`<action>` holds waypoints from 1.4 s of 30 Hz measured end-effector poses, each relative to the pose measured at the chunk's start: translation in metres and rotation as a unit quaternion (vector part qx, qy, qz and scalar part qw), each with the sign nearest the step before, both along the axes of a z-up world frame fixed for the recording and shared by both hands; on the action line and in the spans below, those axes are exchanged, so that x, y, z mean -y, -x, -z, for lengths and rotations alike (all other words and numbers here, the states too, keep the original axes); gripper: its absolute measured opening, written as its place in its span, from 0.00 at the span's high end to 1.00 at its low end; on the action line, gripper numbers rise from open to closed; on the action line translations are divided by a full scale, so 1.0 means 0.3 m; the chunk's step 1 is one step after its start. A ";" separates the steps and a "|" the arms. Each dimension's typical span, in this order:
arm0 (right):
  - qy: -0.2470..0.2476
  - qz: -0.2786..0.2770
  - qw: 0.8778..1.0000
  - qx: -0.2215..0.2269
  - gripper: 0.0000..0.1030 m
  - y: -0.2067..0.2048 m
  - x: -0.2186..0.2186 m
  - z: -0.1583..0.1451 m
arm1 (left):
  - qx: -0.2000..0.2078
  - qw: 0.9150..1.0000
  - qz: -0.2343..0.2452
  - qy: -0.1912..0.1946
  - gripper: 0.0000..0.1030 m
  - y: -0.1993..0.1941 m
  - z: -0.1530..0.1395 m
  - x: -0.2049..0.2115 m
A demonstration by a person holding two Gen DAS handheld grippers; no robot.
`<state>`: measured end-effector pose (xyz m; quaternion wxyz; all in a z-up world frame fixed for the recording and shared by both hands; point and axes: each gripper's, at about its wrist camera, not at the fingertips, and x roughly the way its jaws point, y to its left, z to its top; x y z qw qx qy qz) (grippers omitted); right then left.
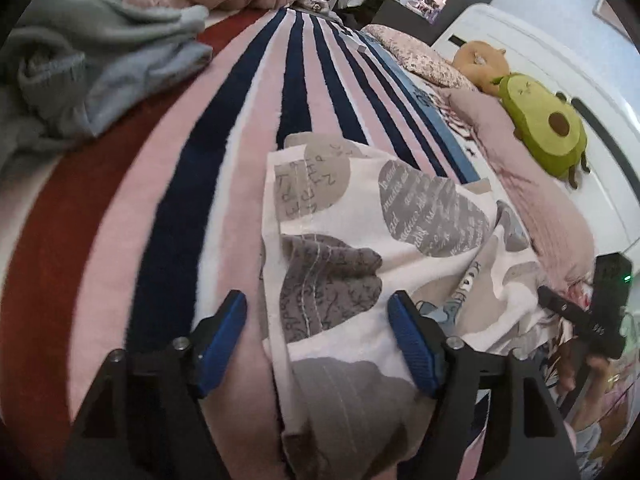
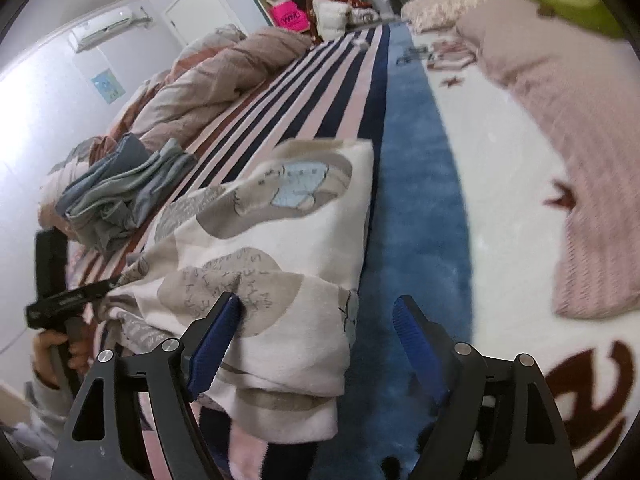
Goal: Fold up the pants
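Observation:
The pants (image 1: 360, 240) are white with grey and beige heart prints and lie folded in a thick bundle on the striped blanket (image 1: 192, 184). My left gripper (image 1: 316, 312) is open, its blue pads either side of the bundle's near end, just above it. In the right wrist view the pants (image 2: 272, 240) fill the left centre. My right gripper (image 2: 316, 316) is open at the bundle's near right corner, the left pad (image 2: 216, 340) touching the cloth. The left gripper (image 2: 68, 300) shows at the far left, the right gripper (image 1: 580, 316) at the far right of the left wrist view.
A heap of grey-blue clothes (image 1: 80, 72) lies at the left on the bed. A pink pillow (image 1: 532, 184) and an avocado plush (image 1: 548, 128) lie at the right. A rumpled duvet (image 2: 212, 80) sits beyond the grey clothes (image 2: 120, 188). A blue blanket stripe (image 2: 416, 200) runs beside the pants.

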<state>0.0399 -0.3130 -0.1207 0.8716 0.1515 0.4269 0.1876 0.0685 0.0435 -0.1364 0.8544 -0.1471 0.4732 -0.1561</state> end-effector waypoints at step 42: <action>0.025 -0.212 0.974 0.071 0.80 -0.003 -0.833 -0.302 | 0.151 0.981 -0.120 -0.020 0.84 0.288 -0.337 -0.584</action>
